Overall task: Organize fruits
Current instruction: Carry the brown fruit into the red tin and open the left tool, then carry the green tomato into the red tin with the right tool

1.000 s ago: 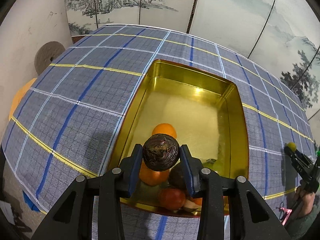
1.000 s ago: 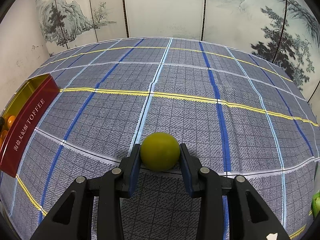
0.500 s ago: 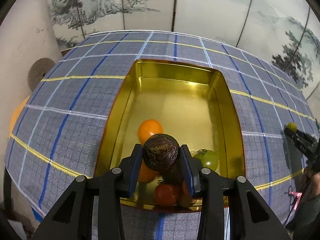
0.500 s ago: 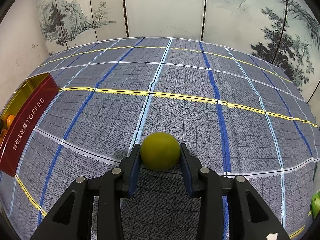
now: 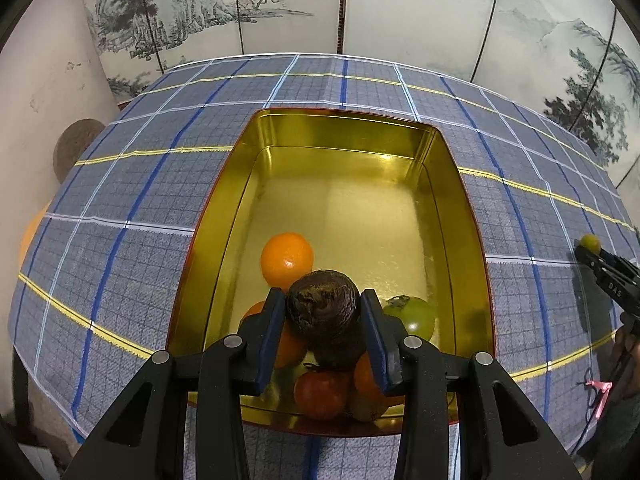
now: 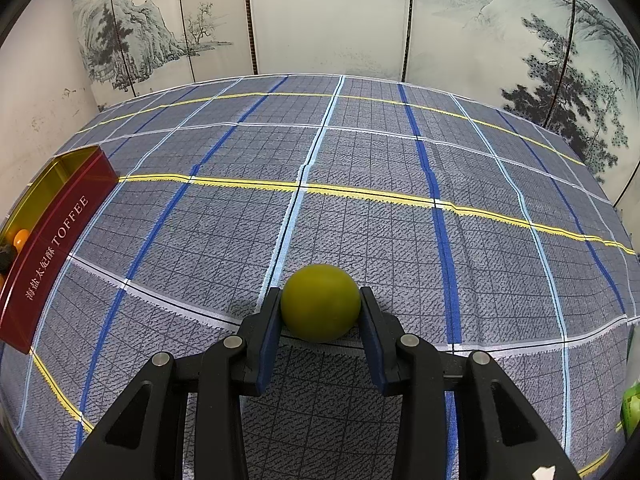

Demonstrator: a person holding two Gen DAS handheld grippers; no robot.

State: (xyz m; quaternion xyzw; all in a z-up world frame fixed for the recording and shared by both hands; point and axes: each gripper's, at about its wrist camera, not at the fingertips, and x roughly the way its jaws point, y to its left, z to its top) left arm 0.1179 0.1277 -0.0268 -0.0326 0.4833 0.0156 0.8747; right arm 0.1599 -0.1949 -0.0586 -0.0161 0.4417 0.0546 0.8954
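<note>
Painted landscape screen [image 6: 328, 20] behind, perhaps folding.

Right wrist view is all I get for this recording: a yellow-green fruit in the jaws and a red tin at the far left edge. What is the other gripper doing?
Observer: The left gripper is shut on a dark wrinkled fruit, held above the near end of the gold-lined tin.
Operator: What is already in the tin?
Observer: A whole orange, a green tomato-like fruit, a red fruit and more orange ones, all crowded at the near end.
Operator: Is there room left?
Observer: Yes, the tin's far half is bare.
Operator: Is my gripper visible from there?
Observer: Yes, the right gripper shows at the right edge, holding the yellow-green fruit over the cloth.
</note>
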